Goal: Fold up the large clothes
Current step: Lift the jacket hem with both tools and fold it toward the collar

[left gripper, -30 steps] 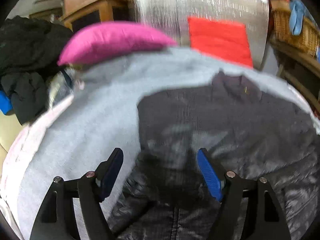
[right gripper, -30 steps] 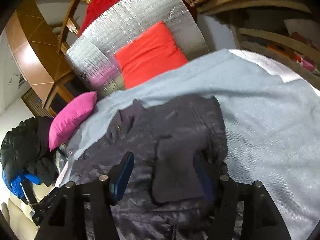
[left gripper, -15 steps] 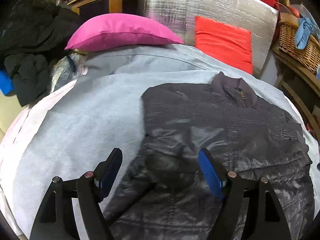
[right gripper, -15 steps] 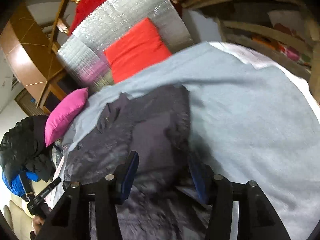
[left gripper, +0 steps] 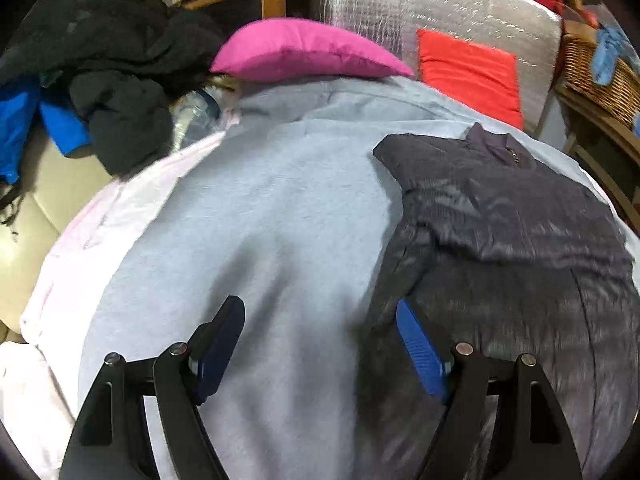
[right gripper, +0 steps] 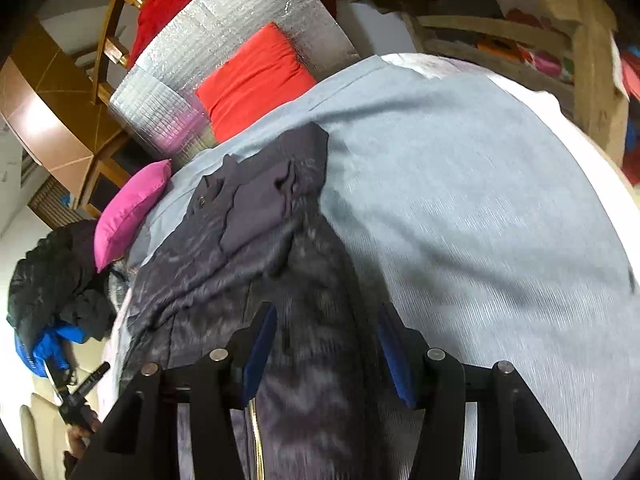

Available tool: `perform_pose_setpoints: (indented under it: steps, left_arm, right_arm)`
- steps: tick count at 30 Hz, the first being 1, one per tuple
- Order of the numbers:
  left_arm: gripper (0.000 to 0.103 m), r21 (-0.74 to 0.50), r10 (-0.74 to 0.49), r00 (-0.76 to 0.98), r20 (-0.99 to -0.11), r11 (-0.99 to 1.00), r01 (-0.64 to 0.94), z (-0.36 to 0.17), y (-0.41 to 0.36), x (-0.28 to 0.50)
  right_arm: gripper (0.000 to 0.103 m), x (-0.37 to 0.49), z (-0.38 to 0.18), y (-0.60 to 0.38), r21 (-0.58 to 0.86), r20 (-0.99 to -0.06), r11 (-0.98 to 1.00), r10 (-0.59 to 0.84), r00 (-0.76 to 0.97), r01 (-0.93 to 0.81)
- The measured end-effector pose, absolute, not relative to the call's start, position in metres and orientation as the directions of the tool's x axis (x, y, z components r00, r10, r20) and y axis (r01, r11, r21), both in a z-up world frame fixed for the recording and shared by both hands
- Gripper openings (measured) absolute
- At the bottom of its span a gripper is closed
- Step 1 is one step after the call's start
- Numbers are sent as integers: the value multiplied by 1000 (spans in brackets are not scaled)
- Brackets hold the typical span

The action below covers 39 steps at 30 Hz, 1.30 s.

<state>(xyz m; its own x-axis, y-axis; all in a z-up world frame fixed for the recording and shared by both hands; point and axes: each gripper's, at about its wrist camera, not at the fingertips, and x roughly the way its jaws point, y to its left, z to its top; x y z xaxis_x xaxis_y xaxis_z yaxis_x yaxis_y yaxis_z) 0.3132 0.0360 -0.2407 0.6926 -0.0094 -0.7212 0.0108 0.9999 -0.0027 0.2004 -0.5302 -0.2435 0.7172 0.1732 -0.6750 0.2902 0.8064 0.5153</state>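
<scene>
My left gripper point(left gripper: 320, 332) hangs wide apart and empty over the pale grey blanket point(left gripper: 248, 240), its right finger just at the edge of the dark quilted jacket point(left gripper: 520, 248); my right gripper point(right gripper: 326, 332) is likewise spread wide, straddling the jacket's side edge with nothing clamped. The jacket lies on the blanket, collar toward the far end, one sleeve folded across the chest. Beyond it I note a pink cushion point(left gripper: 304, 52), a red cushion point(left gripper: 468, 68) against silver insulation sheet point(left gripper: 400, 12), a heap of dark clothes point(left gripper: 100, 64) at left, and a wicker basket point(left gripper: 600, 76) at right.
</scene>
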Motion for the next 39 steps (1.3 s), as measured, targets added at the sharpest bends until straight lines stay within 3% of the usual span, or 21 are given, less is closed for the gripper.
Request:
perform_pose_setpoints:
  steps: [12,23,27,30,39]
  left_arm:
    - [79,-226,-287,627,-724,958,177,-264,35,207]
    - [70,-323,-367,608,-704,928,186,-272,37,181]
    - [72,-336,-364,538,-760,929,154,-284,35,180]
    - [82,-352,-386,501,-775,921,166,-291,29,172]
    - [82,-332,-384,439,-812,923,193,-309,15,169]
  right_arm:
    - [62,119,-250,-506,631,-631,722,267,728,282]
    - [63,81,-271,-502,633,-666,685,246,704,360]
    - [64,73,-281,-492,625,-695,694,288,659,357]
    - [64,67,-285,-473,602,-722,730,325,611,324]
    - [64,70,-316,-420,489,-827,829,341,446,272]
